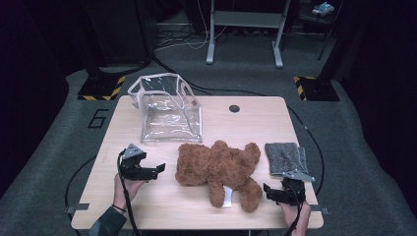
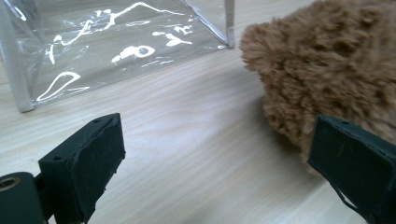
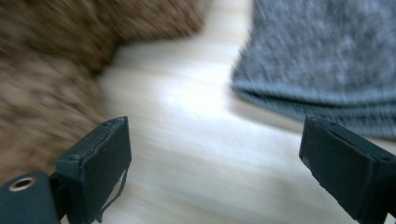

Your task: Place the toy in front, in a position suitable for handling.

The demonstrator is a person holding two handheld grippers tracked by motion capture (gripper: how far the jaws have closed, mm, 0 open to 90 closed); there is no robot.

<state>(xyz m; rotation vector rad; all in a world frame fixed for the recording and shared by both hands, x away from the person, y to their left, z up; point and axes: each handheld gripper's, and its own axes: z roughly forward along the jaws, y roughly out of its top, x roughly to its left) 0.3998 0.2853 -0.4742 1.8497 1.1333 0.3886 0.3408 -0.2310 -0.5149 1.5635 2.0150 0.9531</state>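
Flanking the teddy bear (image 1: 219, 169) from the near edge of the table (image 1: 255, 118), the left gripper (image 1: 158, 169) and the right gripper (image 1: 267, 189) both stand with jaws spread wide and nothing between them, placed, I judge, to take the toy from its two ends. The bear lies flat mid-table between them, its long axis running left to right, round head toward the left gripper, legs toward the near edge. Beyond it, the clear bag (image 1: 167, 105) stands mouth up, likely the destination; a grey folded cloth (image 1: 286, 157) lies just past the right gripper.
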